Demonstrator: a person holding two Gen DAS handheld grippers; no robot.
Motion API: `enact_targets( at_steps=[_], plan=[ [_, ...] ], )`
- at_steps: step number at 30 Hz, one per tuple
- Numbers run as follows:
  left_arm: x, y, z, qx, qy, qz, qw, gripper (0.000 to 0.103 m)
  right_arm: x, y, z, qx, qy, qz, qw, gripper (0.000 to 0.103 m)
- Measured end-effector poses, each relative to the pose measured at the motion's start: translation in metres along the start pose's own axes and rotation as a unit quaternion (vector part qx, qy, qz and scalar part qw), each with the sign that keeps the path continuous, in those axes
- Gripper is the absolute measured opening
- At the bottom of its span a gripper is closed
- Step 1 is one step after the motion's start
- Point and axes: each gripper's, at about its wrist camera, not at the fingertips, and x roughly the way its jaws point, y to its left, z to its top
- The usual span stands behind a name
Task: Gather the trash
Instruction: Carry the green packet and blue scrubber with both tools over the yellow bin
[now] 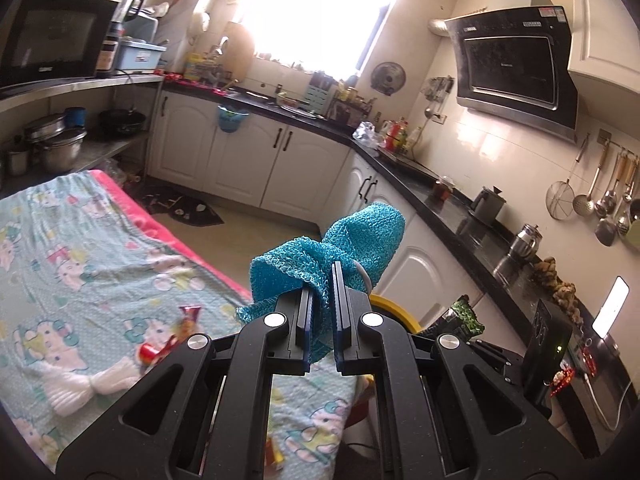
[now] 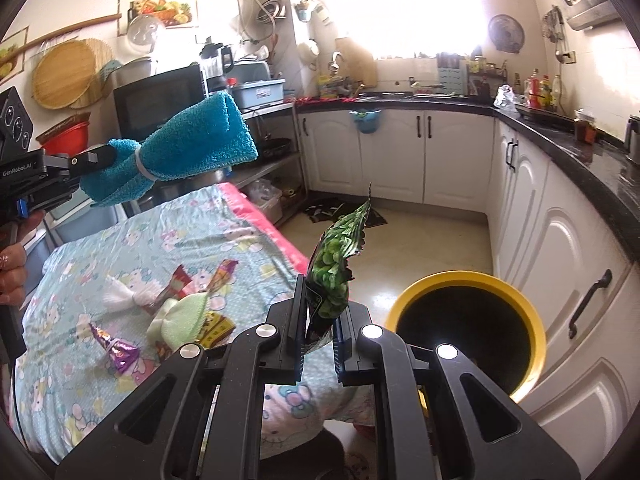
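Note:
My left gripper [image 1: 322, 280] is shut on a blue knitted cloth [image 1: 360, 240] tied in a bundle, held up in the air above the table's edge. The right wrist view shows that cloth [image 2: 192, 144] at upper left, with the left gripper [image 2: 102, 156] clamped on its end. My right gripper [image 2: 320, 304] is shut on a green snack wrapper [image 2: 336, 268] that stands upright between its jaws, left of the yellow-rimmed bin [image 2: 472, 280]. On the cartoon-print tablecloth [image 2: 140, 240] lie a purple wrapper [image 2: 116, 348], red and yellow wrappers [image 2: 180, 280], a white bow-shaped cloth [image 2: 124, 292] and a pale green cloth [image 2: 180, 316].
White cabinets [image 2: 400, 152] with a black countertop [image 2: 560, 136] run along the far and right walls. The bin stands on the floor between table and cabinets. A microwave [image 1: 52, 36] and pots [image 1: 60, 140] fill the shelves at left. A person's hand [image 2: 12, 264] grips the left handle.

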Motion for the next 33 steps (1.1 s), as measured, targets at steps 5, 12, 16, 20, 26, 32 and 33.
enact_targets(
  at_steps=[5, 12, 16, 20, 26, 32, 33],
  plan=[
    [0.013, -0.014, 0.005, 0.007, 0.004, -0.012, 0.9999, 0.004, -0.006, -0.011, 0.003, 0.01, -0.009, -0.015, 1.0, 0.011],
    [0.035, -0.033, 0.01, 0.016, 0.01, -0.033, 0.9993, 0.004, -0.015, -0.031, 0.007, 0.029, -0.022, -0.038, 0.999, 0.011],
    [0.048, -0.044, 0.012, 0.019, 0.015, -0.045, 0.9987, 0.004, -0.02, -0.041, 0.008, 0.038, -0.029, -0.053, 0.997, 0.011],
    [0.061, -0.055, 0.011, 0.023, 0.021, -0.055, 0.998, 0.004, -0.025, -0.054, 0.01, 0.046, -0.034, -0.069, 0.996, 0.011],
    [0.085, -0.069, 0.01, 0.023, 0.034, -0.069, 0.9967, 0.004, -0.03, -0.074, 0.009, 0.062, -0.041, -0.089, 0.993, 0.011],
    [0.11, -0.083, 0.006, 0.03, 0.05, -0.076, 0.9954, 0.004, -0.03, -0.091, 0.005, 0.08, -0.041, -0.109, 0.99, 0.011],
    [0.115, -0.086, 0.005, 0.031, 0.054, -0.077, 0.9951, 0.004, -0.03, -0.093, 0.004, 0.082, -0.041, -0.111, 0.99, 0.011]
  ],
)
